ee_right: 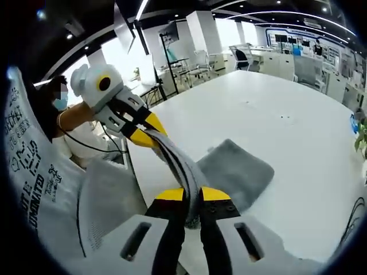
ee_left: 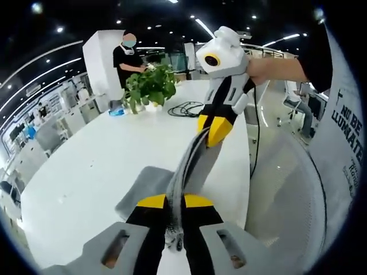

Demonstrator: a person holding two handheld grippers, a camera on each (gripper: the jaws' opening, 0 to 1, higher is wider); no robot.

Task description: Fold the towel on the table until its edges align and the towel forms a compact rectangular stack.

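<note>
Here, the left gripper [ee_left: 175,201] and right gripper [ee_right: 192,195] each clamp the grey fabric towel [ee_right: 238,169], stretched taut above the white table [ee_right: 287,114].

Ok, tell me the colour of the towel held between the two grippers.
Grey. The towel shows best in the right gripper view, draped on the white table.

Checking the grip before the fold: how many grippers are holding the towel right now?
2. The left gripper is shut on one end of the grey towel; the right gripper is shut on the other end, the edge stretched between them above the white table.
</note>
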